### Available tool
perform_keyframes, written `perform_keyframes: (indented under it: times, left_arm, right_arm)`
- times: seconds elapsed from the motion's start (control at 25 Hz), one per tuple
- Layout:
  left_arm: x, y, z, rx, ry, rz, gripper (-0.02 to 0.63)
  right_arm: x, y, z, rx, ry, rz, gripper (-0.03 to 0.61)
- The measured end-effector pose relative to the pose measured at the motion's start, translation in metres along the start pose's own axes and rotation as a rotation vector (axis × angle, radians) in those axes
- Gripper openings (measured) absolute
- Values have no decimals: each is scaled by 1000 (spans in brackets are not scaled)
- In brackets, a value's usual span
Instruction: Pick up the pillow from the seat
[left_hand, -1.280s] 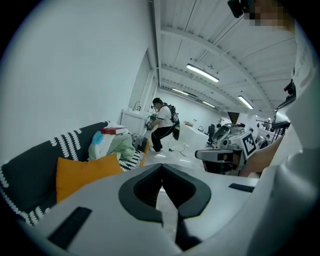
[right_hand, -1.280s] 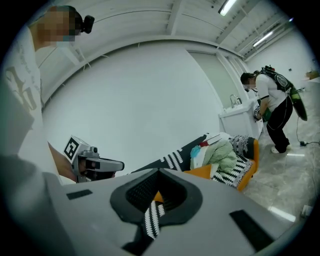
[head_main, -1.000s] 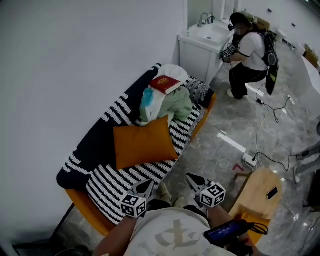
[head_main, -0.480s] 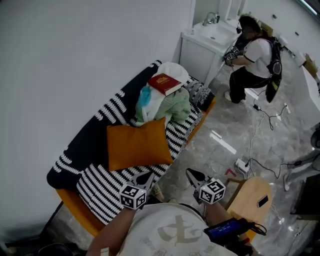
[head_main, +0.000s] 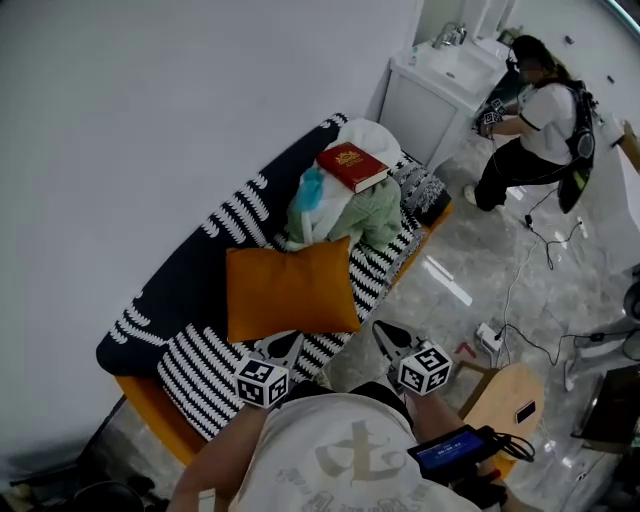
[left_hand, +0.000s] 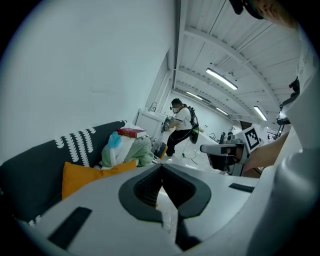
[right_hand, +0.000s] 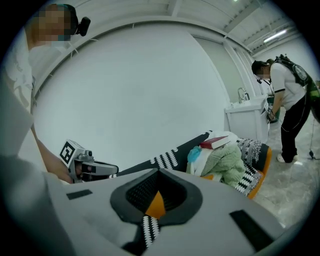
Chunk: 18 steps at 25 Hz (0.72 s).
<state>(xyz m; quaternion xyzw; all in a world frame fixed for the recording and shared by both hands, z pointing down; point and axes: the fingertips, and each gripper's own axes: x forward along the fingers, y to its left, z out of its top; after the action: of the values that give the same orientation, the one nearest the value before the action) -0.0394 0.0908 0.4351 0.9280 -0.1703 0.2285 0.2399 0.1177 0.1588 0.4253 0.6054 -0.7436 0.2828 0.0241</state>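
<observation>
Both sets of jaws were pressed together and empty. The orange pillow (head_main: 290, 290) lay on the striped seat (head_main: 200, 365), long axis running left to right, just beyond the left gripper (head_main: 288, 346), farther from the right gripper (head_main: 384, 334).

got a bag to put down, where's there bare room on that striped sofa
Bare black-and-white striped seat shows at the near end, between the orange square pillow and the sofa's near edge. The far half is crowded: a heap of white and green clothes topped by a red book, then a dark patterned cushion at the end.
</observation>
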Motion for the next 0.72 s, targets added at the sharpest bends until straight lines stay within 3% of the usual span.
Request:
perform_keyframes:
  times: [0.32, 0.72]
  left_arm:
    - [-10, 55, 15, -34, -33, 59, 8]
    - [-13, 93, 0, -121, -15, 153, 8]
  right_arm:
    - [42, 3, 11, -23, 43, 11, 11]
    - [87, -10, -2, 9, 127, 58, 11]
